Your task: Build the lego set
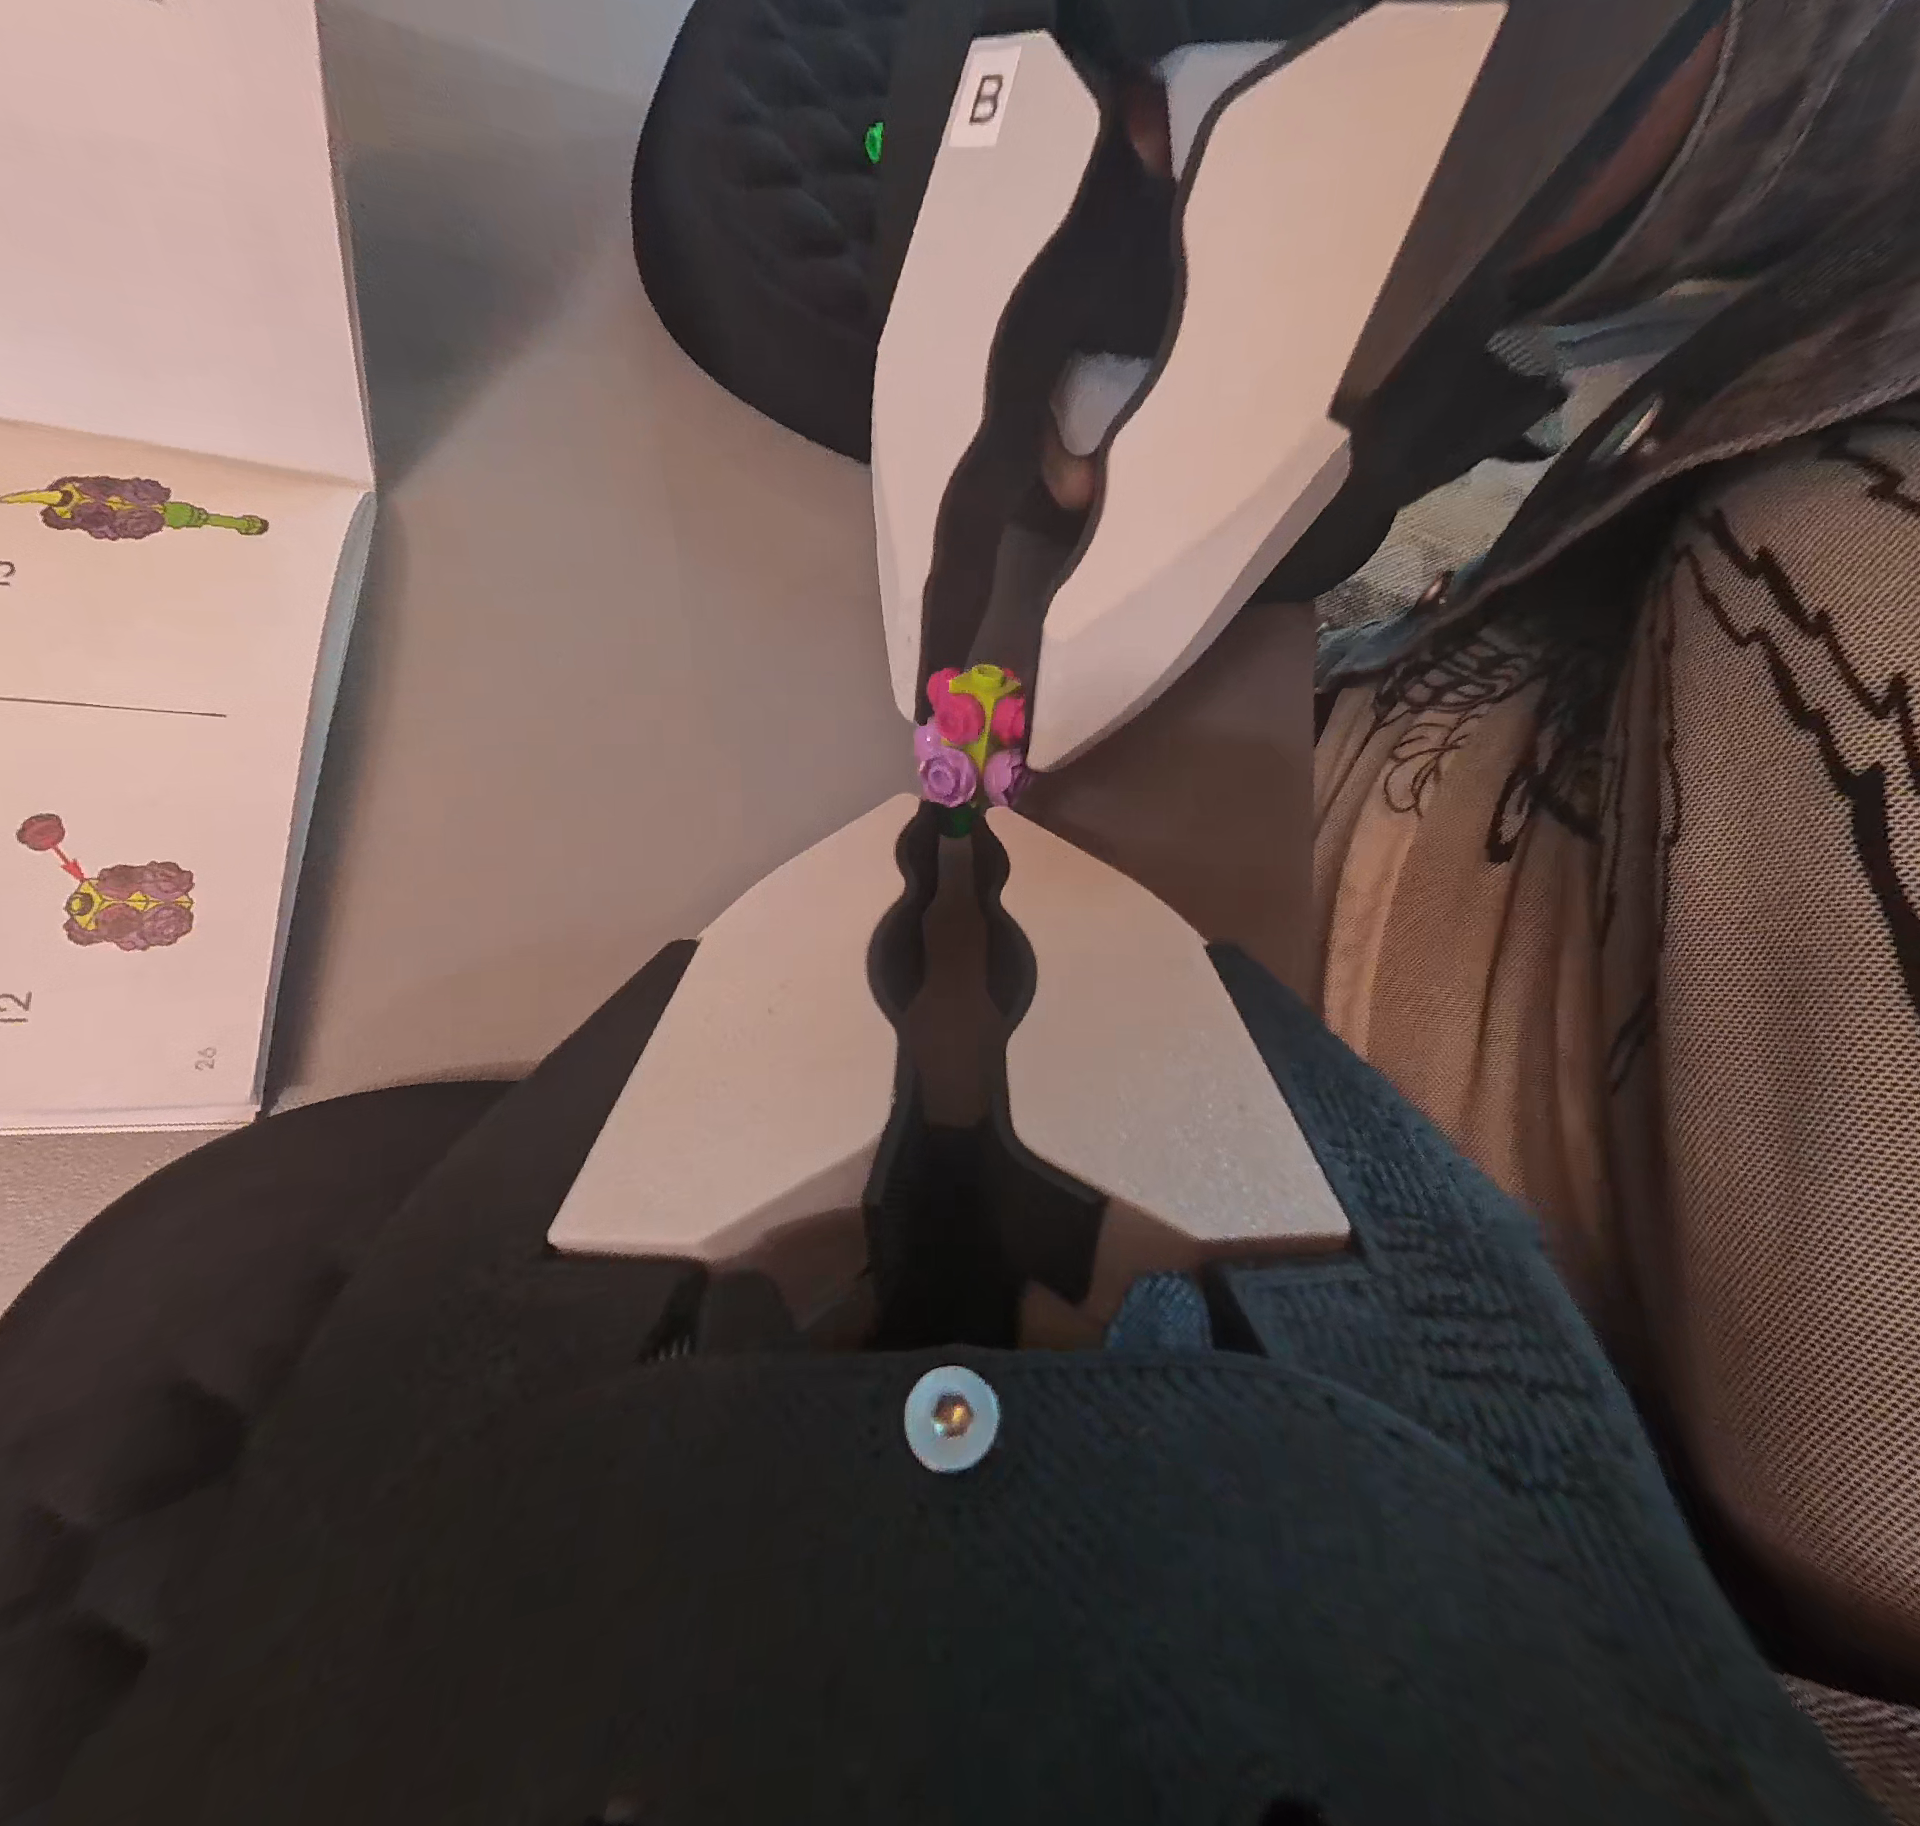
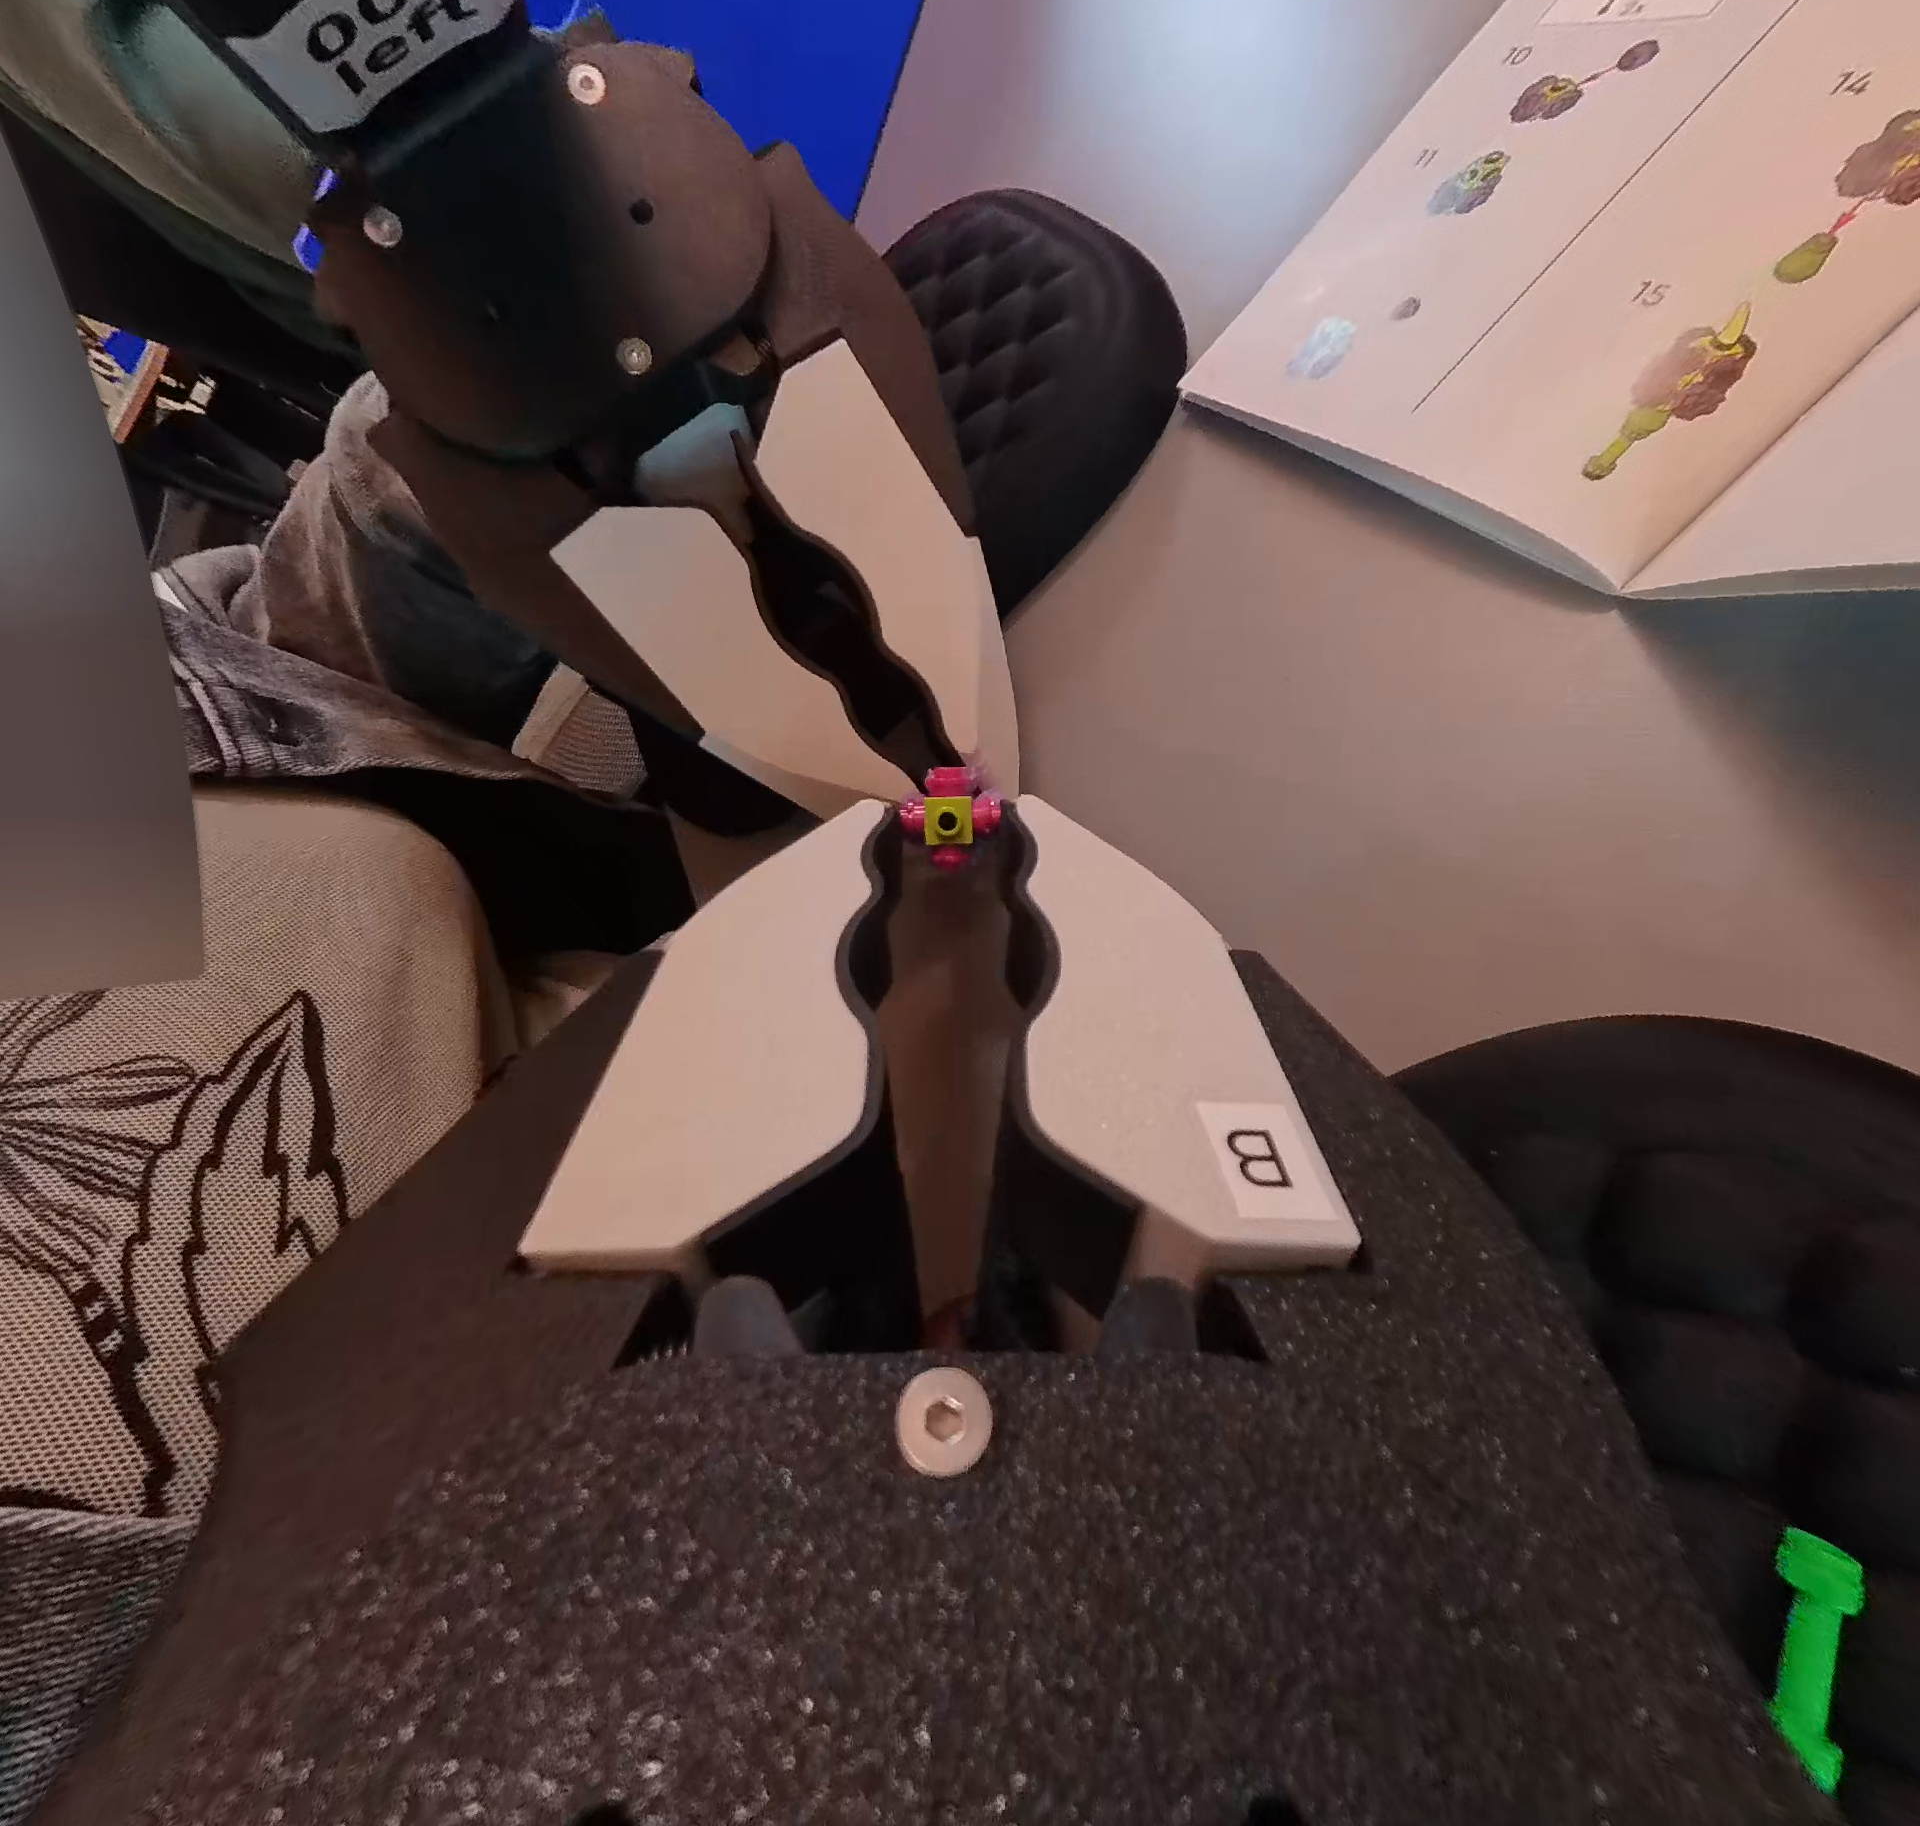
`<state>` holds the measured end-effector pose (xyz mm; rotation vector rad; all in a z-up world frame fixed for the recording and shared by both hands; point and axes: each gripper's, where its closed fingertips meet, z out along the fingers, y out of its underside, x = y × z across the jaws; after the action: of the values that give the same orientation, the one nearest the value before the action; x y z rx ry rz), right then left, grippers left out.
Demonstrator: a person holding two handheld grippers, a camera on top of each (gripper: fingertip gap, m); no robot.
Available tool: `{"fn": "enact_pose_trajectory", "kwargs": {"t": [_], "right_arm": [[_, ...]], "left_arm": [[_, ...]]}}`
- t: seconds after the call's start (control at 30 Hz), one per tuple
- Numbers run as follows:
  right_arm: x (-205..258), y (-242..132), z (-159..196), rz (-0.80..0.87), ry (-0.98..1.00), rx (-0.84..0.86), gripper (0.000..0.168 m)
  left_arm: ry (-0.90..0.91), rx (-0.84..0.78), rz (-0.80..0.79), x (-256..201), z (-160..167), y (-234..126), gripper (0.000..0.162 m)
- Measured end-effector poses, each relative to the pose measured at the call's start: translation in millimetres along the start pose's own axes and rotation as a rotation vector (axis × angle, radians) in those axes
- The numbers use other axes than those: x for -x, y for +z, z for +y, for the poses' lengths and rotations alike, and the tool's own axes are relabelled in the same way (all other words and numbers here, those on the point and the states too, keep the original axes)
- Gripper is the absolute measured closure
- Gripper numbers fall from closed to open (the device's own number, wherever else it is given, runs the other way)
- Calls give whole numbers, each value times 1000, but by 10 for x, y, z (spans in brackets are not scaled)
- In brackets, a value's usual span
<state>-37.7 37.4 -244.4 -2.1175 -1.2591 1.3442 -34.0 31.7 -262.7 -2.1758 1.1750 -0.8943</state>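
Observation:
A small lego flower cluster, a lime block with magenta and lilac roses on a short green stem, hangs in the air between both grippers. My left gripper comes from below and is shut on the green stem. My right gripper comes from above, tip to tip with the left, and is shut on the upper, magenta part of the cluster. In the right wrist view the cluster faces me with its lime stud, held in my right gripper. The left gripper meets it from the upper left.
An open instruction booklet lies on the white table; it also shows in the right wrist view. A black quilted pad holds a green piece. A person's patterned clothing is close behind.

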Motion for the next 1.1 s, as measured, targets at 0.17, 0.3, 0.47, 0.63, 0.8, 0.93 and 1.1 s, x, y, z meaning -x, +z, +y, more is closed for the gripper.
{"fn": "enact_pose_trajectory", "kwargs": {"t": [0.17,0.3,0.47,0.63,0.8,0.93,1.1], "right_arm": [[0,14,48,4,-4,30,150],[-4,29,75,9,-9,47,150],[-9,39,78,20,-23,44,150],[-7,46,80,27,-34,45,150],[0,52,81,31,-47,45,150],[-9,24,9,-1,12,-11,150],[-23,-295,-361,-205,291,-318,150]], "left_arm": [[33,43,-15,-5,44,29,158],[41,56,-22,-1,61,36,158],[53,60,-37,4,69,42,158],[50,60,-36,3,69,42,158],[35,62,-22,4,71,41,158],[3,37,3,-4,26,26,157],[-60,-109,32,16,-137,-99,155]]}}
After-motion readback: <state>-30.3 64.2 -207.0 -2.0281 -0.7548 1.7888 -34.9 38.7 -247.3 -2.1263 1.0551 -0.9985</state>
